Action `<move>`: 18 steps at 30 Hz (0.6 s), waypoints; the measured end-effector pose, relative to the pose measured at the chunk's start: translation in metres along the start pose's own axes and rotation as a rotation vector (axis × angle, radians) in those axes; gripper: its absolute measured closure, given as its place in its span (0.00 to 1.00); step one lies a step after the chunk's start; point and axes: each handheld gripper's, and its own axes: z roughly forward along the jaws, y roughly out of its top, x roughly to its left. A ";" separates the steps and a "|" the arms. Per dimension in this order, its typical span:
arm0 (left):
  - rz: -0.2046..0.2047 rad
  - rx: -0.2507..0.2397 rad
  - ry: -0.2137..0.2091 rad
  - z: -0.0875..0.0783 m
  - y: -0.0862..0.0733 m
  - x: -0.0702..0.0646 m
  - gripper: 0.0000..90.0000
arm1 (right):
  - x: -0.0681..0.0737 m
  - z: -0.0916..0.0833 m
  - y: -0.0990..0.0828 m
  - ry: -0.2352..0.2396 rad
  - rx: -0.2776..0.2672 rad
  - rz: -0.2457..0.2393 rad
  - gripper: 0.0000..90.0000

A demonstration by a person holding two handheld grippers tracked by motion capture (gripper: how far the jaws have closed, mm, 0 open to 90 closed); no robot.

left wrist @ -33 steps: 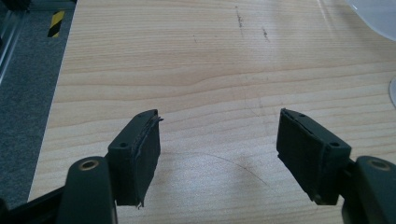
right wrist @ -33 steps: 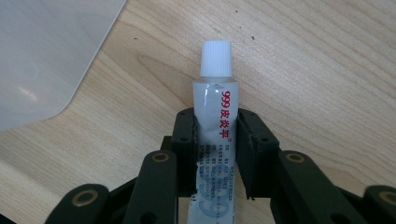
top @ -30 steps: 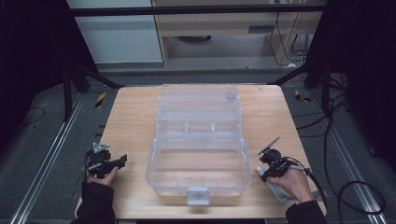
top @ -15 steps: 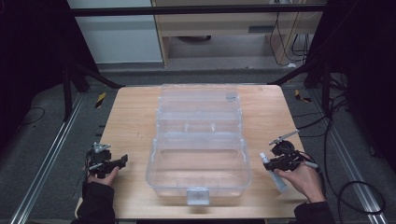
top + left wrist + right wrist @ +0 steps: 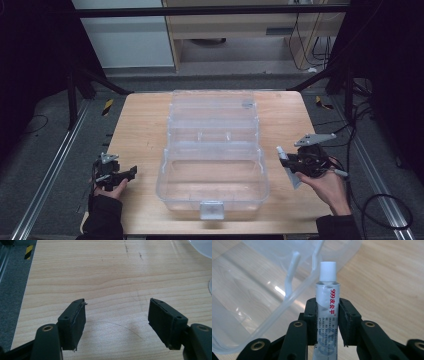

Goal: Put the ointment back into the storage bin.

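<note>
Ointment tube [image 5: 327,302] sits clamped cap-forward in my right gripper [image 5: 327,322] jaws, angled toward the clear box [image 5: 212,165] for dropping in, while my left gripper [image 5: 117,322] rests released over the tabletop [image 5: 100,272].

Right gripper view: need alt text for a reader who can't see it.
The right gripper grips a white tube with red print between its two black jaws, the white screw cap pointing away from the camera. Behind it to the left is the curved wall of a clear plastic box, standing on a light wooden table.
</note>
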 end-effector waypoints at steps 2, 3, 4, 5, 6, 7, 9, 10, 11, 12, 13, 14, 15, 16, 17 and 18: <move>0.001 -0.002 0.000 0.000 0.000 0.000 0.34 | 0.000 -0.002 0.002 -0.001 -0.010 -0.010 0.78; 0.000 -0.002 0.000 0.000 0.000 0.000 0.34 | 0.001 -0.004 0.004 0.006 -0.018 -0.017 0.78; 0.000 0.000 0.001 0.000 0.000 0.000 0.34 | 0.002 -0.006 0.006 0.007 -0.028 -0.027 0.78; 0.001 0.002 0.002 0.000 0.000 0.000 0.34 | 0.003 -0.008 0.008 0.014 -0.033 -0.033 0.78; 0.001 0.003 0.000 0.001 0.000 0.000 0.34 | 0.004 -0.010 0.011 0.018 -0.039 -0.044 0.78; 0.001 0.002 0.001 0.001 0.000 0.000 0.34 | 0.005 -0.011 0.013 0.017 -0.043 -0.057 0.78; 0.000 0.002 0.000 0.001 0.000 0.000 0.34 | 0.010 -0.016 0.023 0.032 -0.057 -0.097 0.78; 0.000 0.003 0.001 0.001 0.000 0.000 0.34 | 0.010 -0.016 0.023 0.032 -0.057 -0.097 0.78; 0.002 0.004 0.001 0.001 0.000 0.000 0.34 | 0.011 -0.016 0.025 0.036 -0.061 -0.107 0.78; 0.002 0.003 0.001 0.001 0.000 0.000 0.34 | 0.013 -0.017 0.028 0.037 -0.058 -0.120 0.78; 0.002 0.002 0.001 0.001 0.000 0.000 0.34 | 0.016 -0.018 0.032 0.035 -0.059 -0.144 0.78; 0.001 0.002 0.002 0.001 0.000 0.000 0.34 | 0.020 -0.019 0.039 0.048 -0.055 -0.169 0.78; 0.000 0.002 0.001 0.001 0.000 0.000 0.34 | 0.020 -0.019 0.039 0.048 -0.055 -0.169 0.78; 0.000 0.003 0.002 0.001 0.000 0.000 0.34 | 0.021 -0.019 0.042 0.055 -0.056 -0.179 0.78; 0.000 0.004 0.001 0.001 0.000 0.000 0.34 | 0.024 -0.019 0.046 0.058 -0.051 -0.197 0.78; 0.000 0.004 0.001 0.001 0.000 0.000 0.34 | 0.027 -0.019 0.050 0.060 -0.047 -0.211 0.78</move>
